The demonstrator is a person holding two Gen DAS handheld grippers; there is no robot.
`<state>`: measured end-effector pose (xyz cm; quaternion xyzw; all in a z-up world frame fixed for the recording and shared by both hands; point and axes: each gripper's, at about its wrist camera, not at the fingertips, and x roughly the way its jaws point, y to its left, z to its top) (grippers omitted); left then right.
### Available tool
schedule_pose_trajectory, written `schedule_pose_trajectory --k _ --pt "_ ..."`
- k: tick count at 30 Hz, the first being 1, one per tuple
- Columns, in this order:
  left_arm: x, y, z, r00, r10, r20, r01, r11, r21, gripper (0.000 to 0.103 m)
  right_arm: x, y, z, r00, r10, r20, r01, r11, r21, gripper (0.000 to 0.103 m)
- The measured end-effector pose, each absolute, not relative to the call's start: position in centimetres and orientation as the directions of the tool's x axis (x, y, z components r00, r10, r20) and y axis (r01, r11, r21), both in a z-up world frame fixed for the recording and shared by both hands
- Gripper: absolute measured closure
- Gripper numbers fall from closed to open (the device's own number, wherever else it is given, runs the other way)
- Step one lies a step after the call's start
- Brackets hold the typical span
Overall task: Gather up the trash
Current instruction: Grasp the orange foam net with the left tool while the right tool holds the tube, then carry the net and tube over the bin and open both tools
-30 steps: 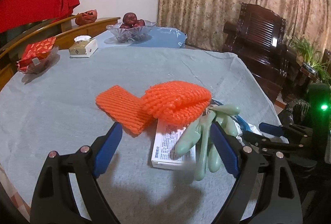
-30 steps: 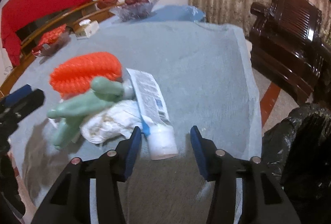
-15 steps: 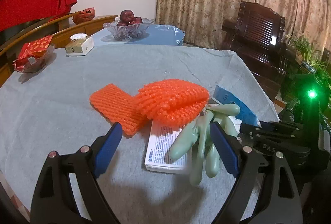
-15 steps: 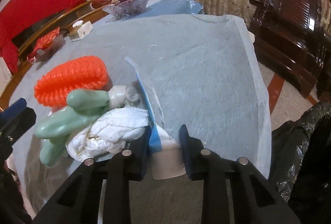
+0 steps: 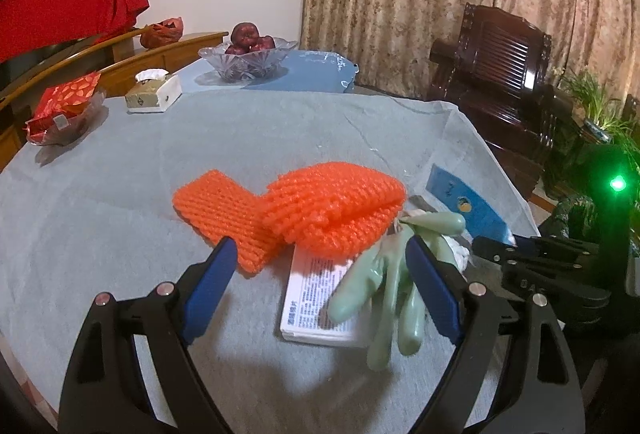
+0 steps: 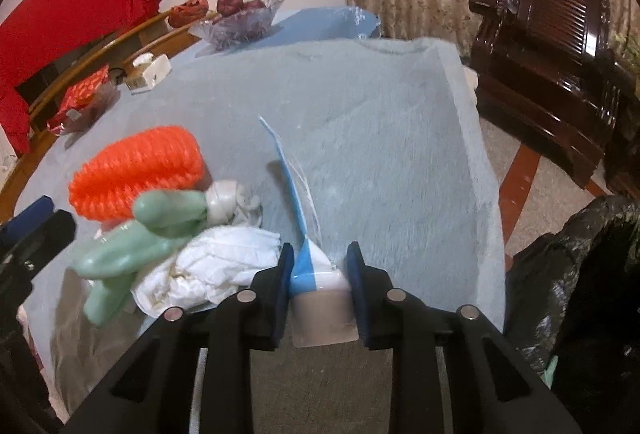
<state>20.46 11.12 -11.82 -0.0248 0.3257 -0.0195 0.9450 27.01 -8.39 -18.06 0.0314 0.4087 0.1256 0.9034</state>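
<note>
My right gripper (image 6: 320, 274) is shut on the cap end of a blue and white tube (image 6: 308, 262), which is tilted up on edge off the grey tablecloth; the tube shows in the left wrist view too (image 5: 464, 205). Beside it lie a green rubber glove (image 6: 140, 238), crumpled white tissue (image 6: 212, 266) and orange foam netting (image 6: 136, 169). My left gripper (image 5: 320, 286) is open and empty, just short of the netting (image 5: 320, 205), a white printed box (image 5: 316, 298) and the glove (image 5: 384, 294).
A black trash bag (image 6: 572, 274) stands off the table's right edge. At the far side are a glass fruit bowl (image 5: 248, 53), a tissue box (image 5: 154, 93) and a red packet in a dish (image 5: 64, 109). A dark wooden armchair (image 5: 500, 73) stands beyond.
My right gripper has closed on the tube's cap end and raised it, turning the tube on edge. My left gripper stays open and has shifted only slightly.
</note>
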Motion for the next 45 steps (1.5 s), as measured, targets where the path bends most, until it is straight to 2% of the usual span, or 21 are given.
schedule_pose_trajectory --k 6,9,11,14,15,19,40,45 --pt "22.2 11.3 -12.0 0.788 -0.029 -0.615 0.004 0.999 -0.042 0.024 27.4 -8.5 -17.6 0.641 0.259 -0.723 -0.201 0.965 0.167 0.076" --pt "23.1 11.6 -12.3 0.781 -0.026 -0.624 0.001 0.999 -0.04 0.032 27.5 -8.3 -17.3 0.645 0.262 -0.717 -0.211 0.964 0.163 0.076" --pt "23.7 11.6 -12.7 0.77 -0.036 -0.637 0.01 0.999 -0.044 0.048 27.5 -8.2 -17.1 0.65 0.26 -0.714 -0.217 0.964 0.154 0.076" --pt "24.1 11.6 -13.1 0.759 -0.051 -0.649 0.025 0.998 -0.05 0.065 27.4 -8.2 -16.8 0.653 0.267 -0.709 -0.221 0.962 0.159 0.076" --pt "24.1 11.6 -13.1 0.758 -0.055 -0.65 0.029 0.998 -0.051 0.068 27.4 -8.2 -16.7 0.655 0.269 -0.706 -0.221 0.962 0.161 0.076" --pt "23.8 11.7 -12.8 0.764 -0.049 -0.643 0.023 0.999 -0.048 0.091 27.1 -8.3 -16.1 0.664 0.274 -0.696 -0.231 0.96 0.159 0.076" --pt "20.7 10.7 -7.0 0.849 -0.027 -0.527 0.004 0.999 -0.045 0.093 23.9 -9.6 -10.2 0.737 0.308 -0.601 -0.246 0.951 0.187 0.076" --pt "19.9 9.7 -5.7 0.856 -0.055 -0.514 0.033 0.998 -0.052 0.093 23.0 -10.2 -9.2 0.751 0.309 -0.584 -0.245 0.951 0.188 0.076"
